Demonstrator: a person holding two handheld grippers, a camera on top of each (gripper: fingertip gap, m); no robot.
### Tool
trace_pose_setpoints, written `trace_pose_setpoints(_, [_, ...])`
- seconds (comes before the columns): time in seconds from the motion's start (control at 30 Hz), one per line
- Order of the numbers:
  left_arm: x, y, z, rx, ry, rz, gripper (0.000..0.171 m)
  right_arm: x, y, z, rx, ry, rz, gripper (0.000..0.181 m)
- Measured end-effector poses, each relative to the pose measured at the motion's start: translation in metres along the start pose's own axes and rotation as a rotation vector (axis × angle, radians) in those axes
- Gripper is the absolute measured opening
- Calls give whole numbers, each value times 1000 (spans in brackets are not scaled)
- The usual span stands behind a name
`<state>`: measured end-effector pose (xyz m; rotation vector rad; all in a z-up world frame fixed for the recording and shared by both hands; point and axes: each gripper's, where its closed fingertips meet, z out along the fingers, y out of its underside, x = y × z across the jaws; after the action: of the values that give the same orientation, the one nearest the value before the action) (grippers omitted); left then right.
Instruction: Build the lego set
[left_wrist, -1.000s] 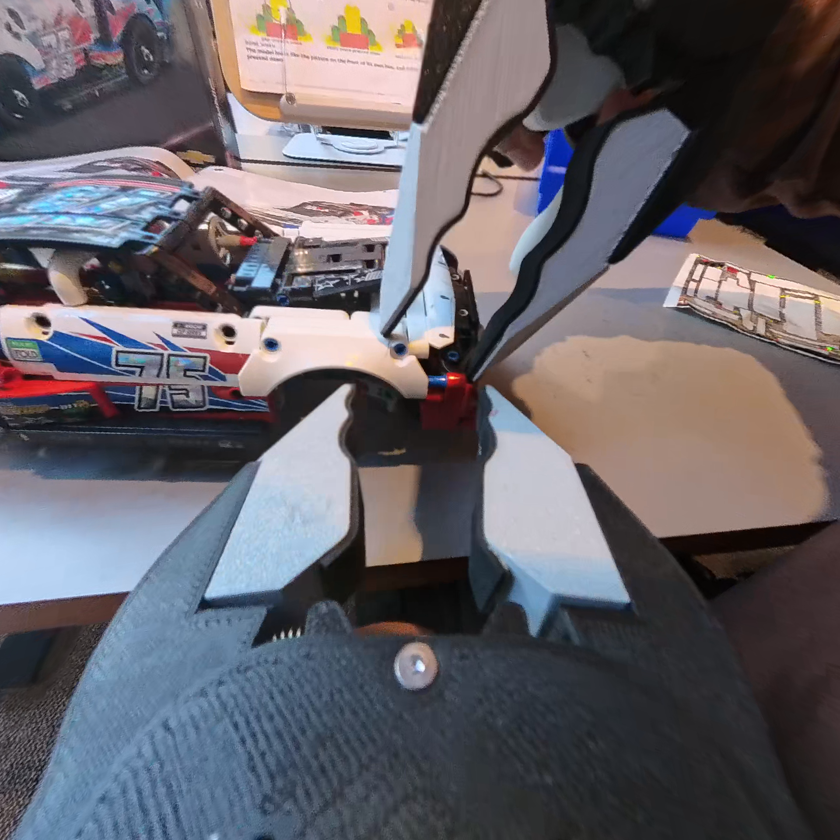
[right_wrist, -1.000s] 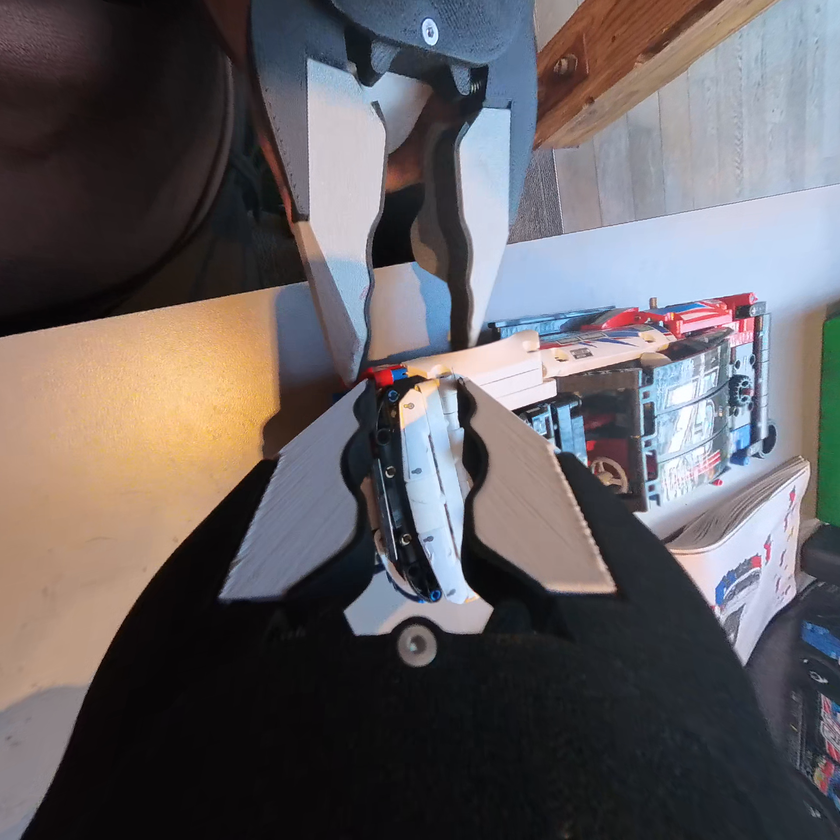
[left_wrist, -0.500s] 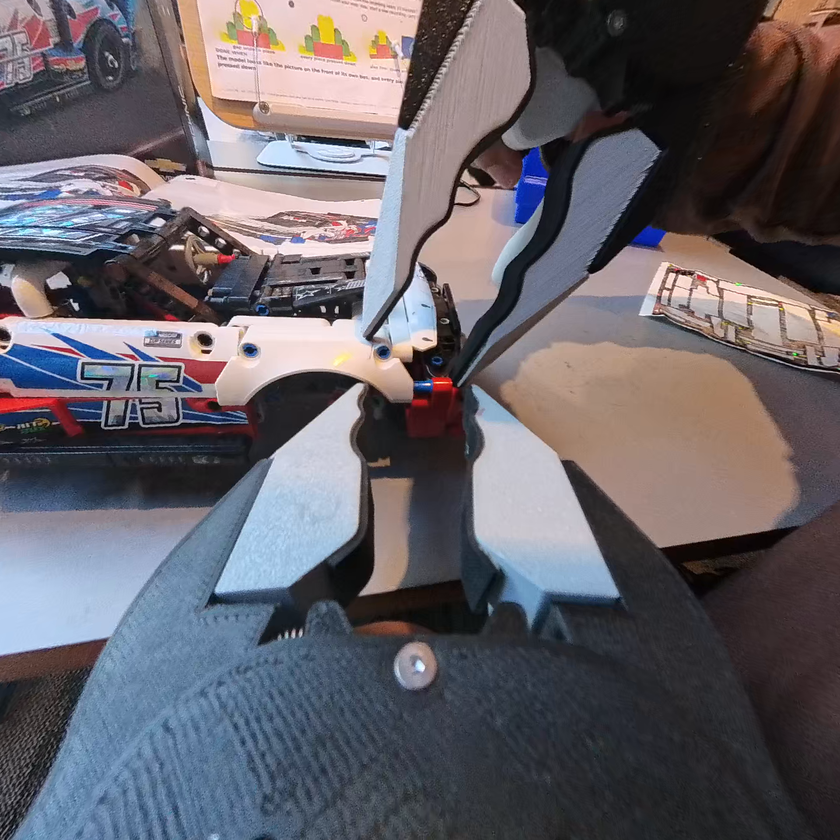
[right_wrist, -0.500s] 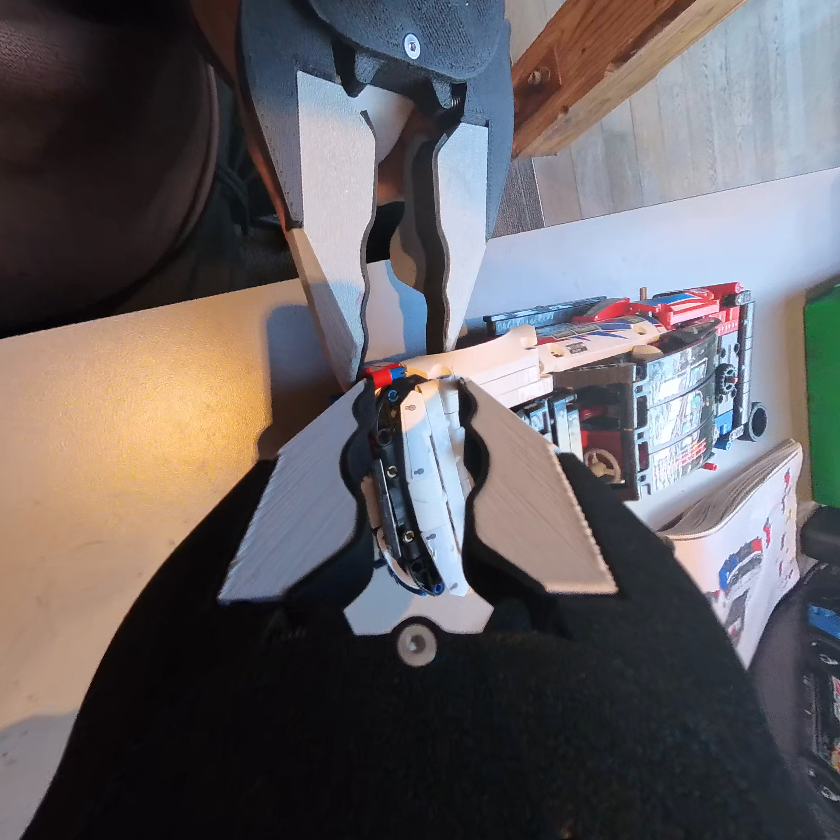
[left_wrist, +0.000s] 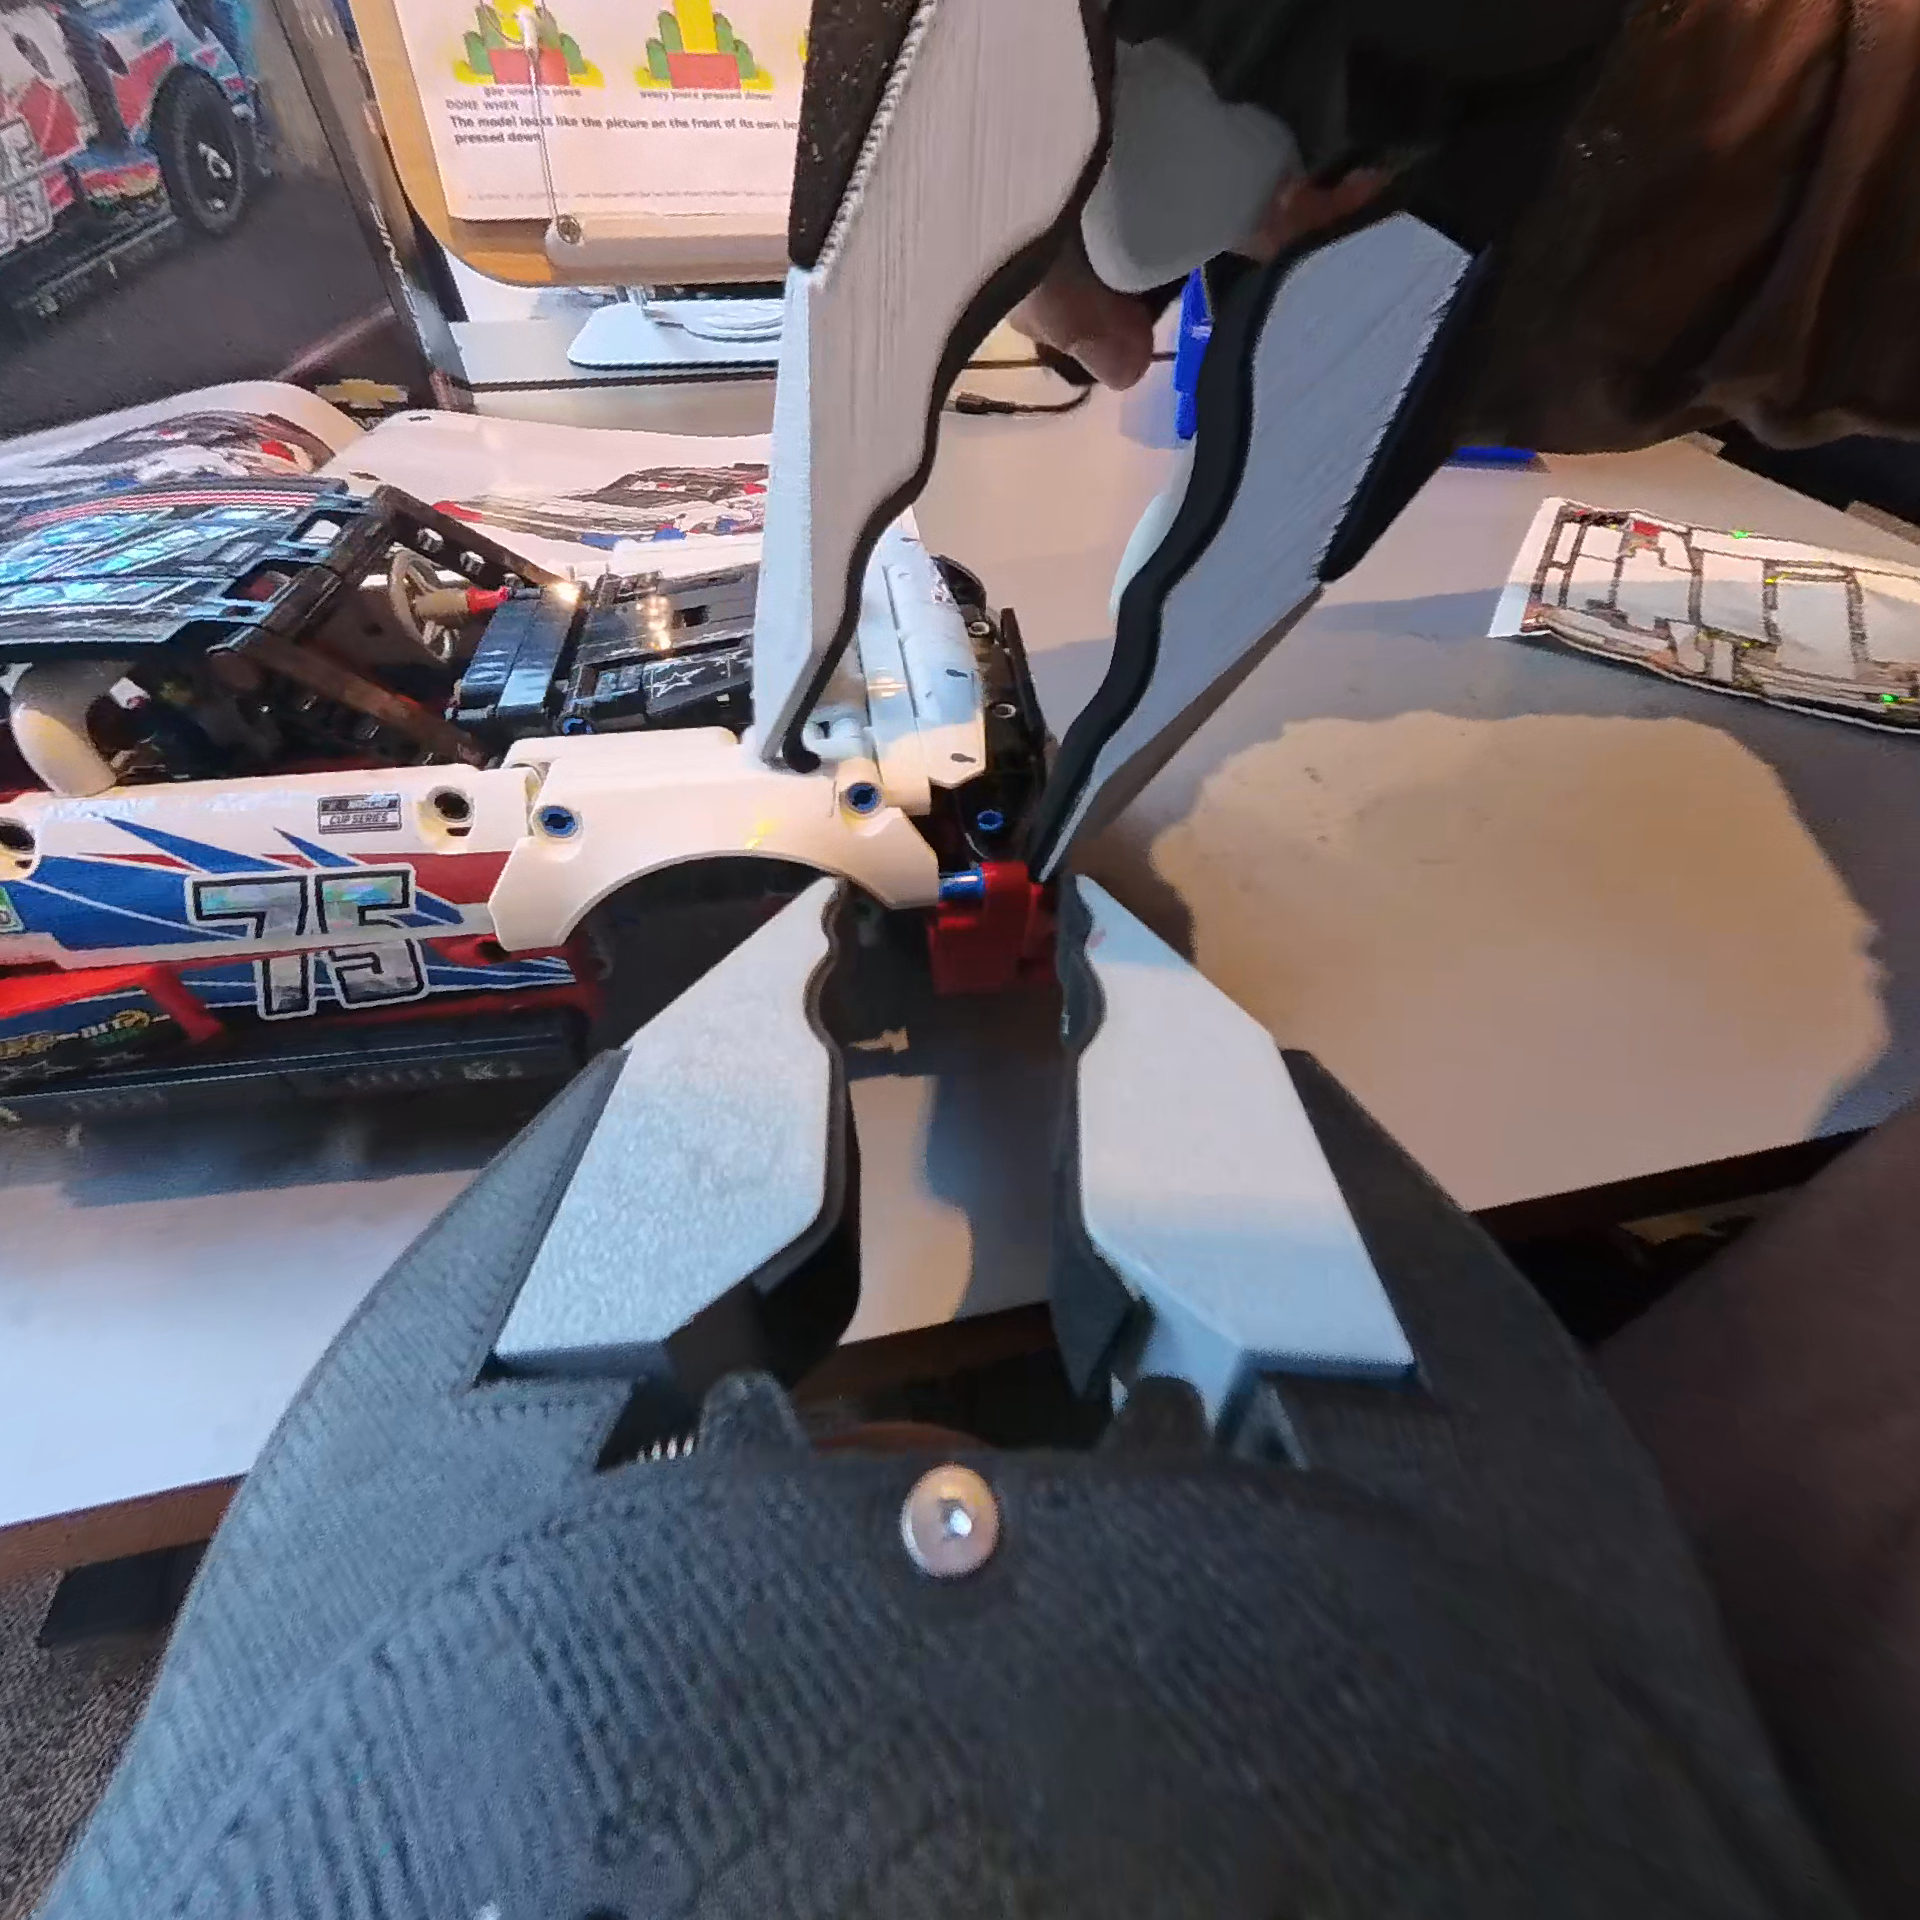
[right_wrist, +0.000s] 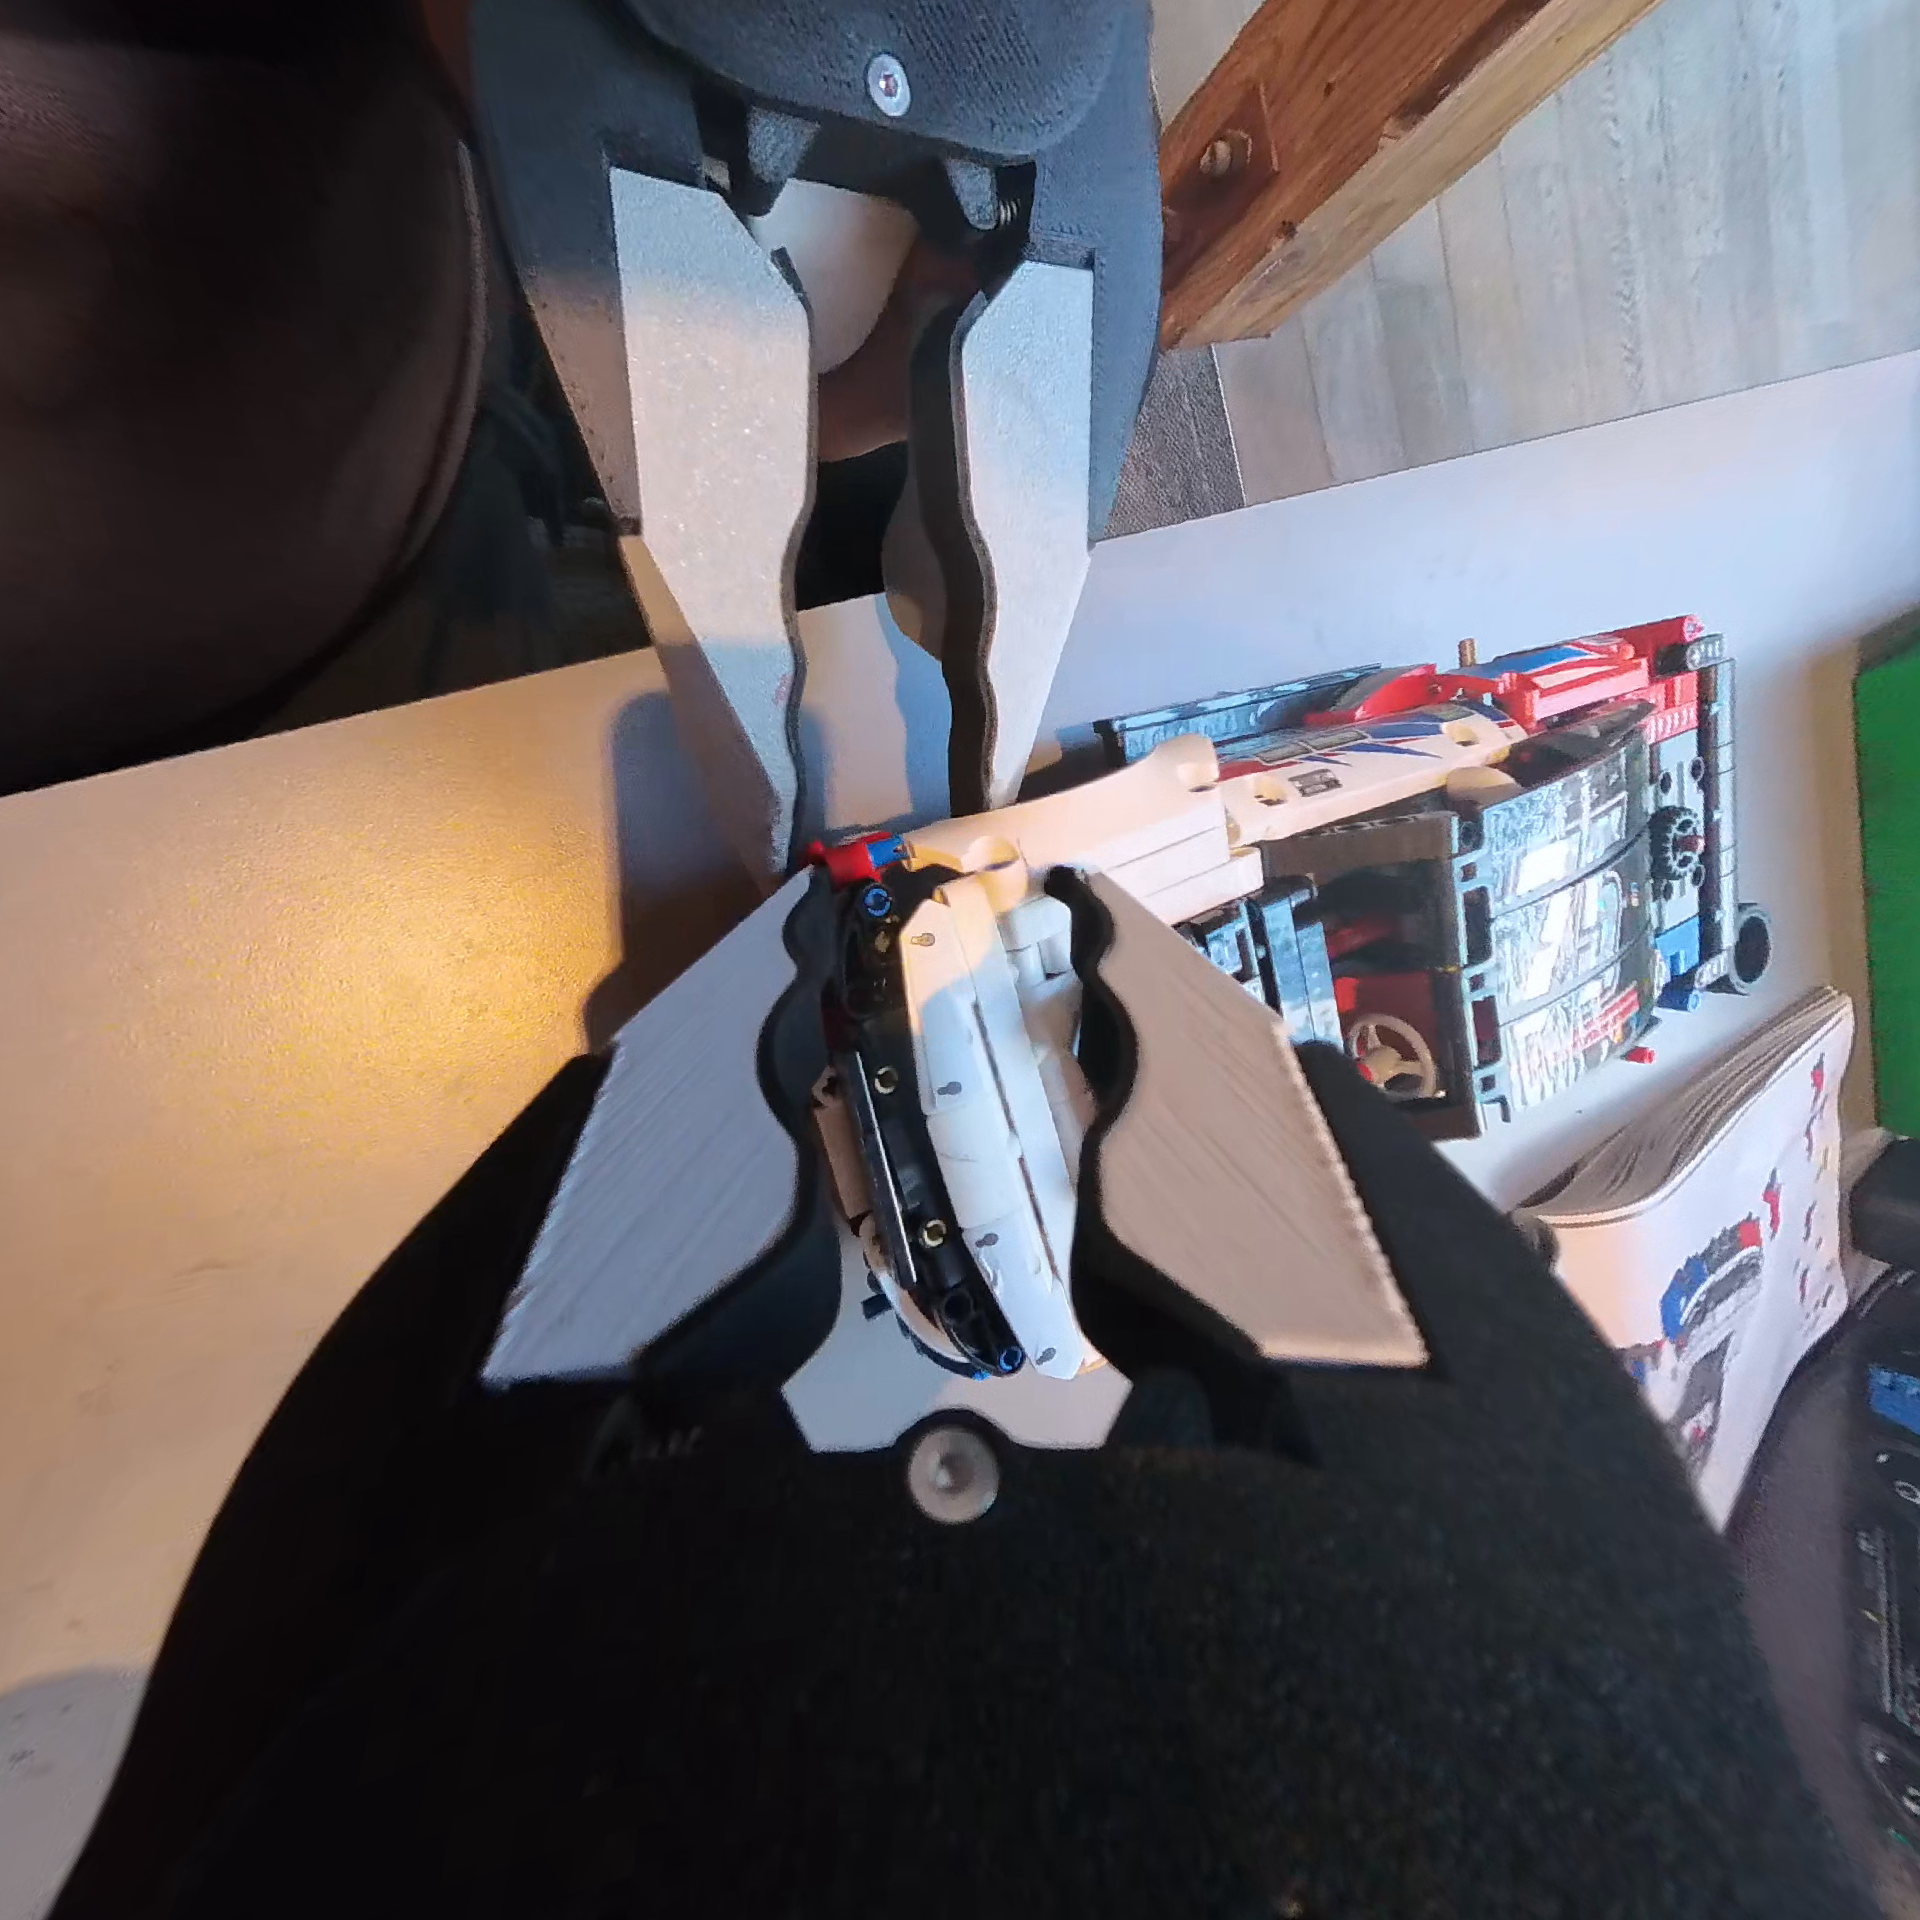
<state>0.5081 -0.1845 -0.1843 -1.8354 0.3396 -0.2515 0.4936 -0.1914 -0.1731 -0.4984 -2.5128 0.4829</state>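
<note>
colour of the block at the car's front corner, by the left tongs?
Red block, clearest in the left wrist view.

Lego car (left_wrist: 312, 831): white body with blue and red streaks, black chassis, red block (left_wrist: 987, 925) at its nose; beside it, grey-white table (left_wrist: 1455, 987), a possibly green panel (right_wrist: 1886, 883) behind its tail.

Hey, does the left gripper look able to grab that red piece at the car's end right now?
Probably yes: the left gripper is open around the red piece, though a right gripper finger crowds it.
</note>
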Motion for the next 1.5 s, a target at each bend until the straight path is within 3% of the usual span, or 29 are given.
trace_pose_setpoints(0.17, [0,1,-1,22,24,-21,36,0,-1,0,6,-1,-11,41])
trace_pose_setpoints(0.57, [-2,3,0,20,22,93,40,1,1,0,14,-18,27,41])
trace_pose_setpoints(0.73, [-1,-1,0,23,32,41,38,2,2,-2,8,-28,33,42])
trace_pose_setpoints(0.9, [0,-7,-2,60,129,-127,35,3,2,-2,53,-27,63,42])
trace_pose_setpoints(1.13, [0,-7,-4,55,157,-162,34,4,1,-1,63,-13,68,43])
trace_pose_setpoints(1.5, [0,-5,-2,42,93,-34,32,4,2,2,26,-51,96,48])
